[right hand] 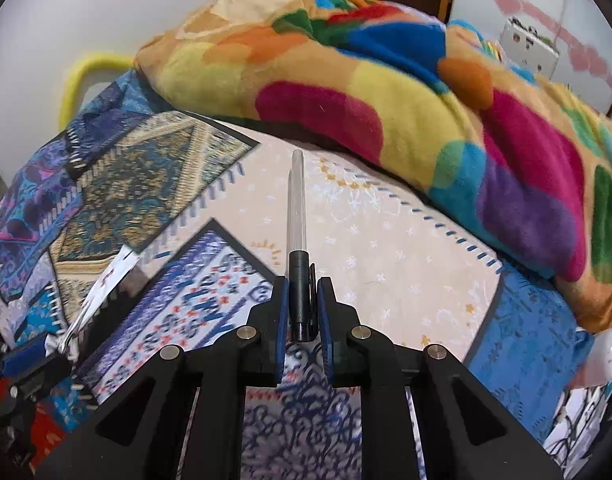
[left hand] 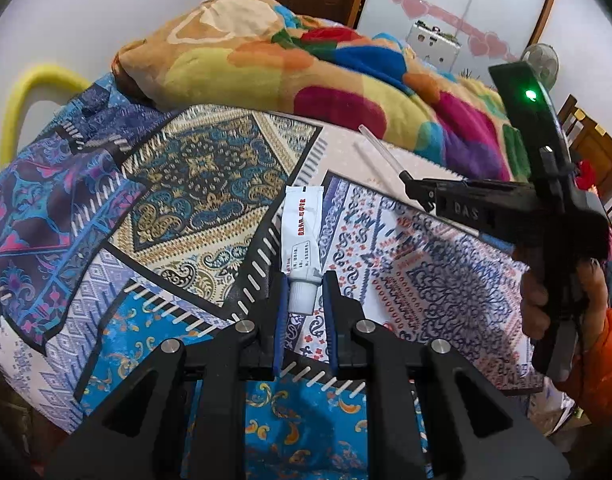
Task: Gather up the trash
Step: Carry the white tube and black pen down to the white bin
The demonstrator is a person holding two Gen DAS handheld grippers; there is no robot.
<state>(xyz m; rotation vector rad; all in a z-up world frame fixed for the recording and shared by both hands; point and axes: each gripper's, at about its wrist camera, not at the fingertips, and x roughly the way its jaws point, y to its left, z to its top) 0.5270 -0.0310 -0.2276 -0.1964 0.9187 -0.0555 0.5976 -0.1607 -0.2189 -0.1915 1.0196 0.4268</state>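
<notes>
My left gripper [left hand: 304, 304] has its jaws clamped on the cap end of a white tube [left hand: 302, 236], lifted over the patterned bedspread [left hand: 186, 184] so it can be carried off as trash. Its red and grey print is too small to read. My right gripper [right hand: 302, 308] clamps a pen [right hand: 298, 240] by its black cap, clear barrel pointing forward. "DAS" is moulded on that gripper's side.
</notes>
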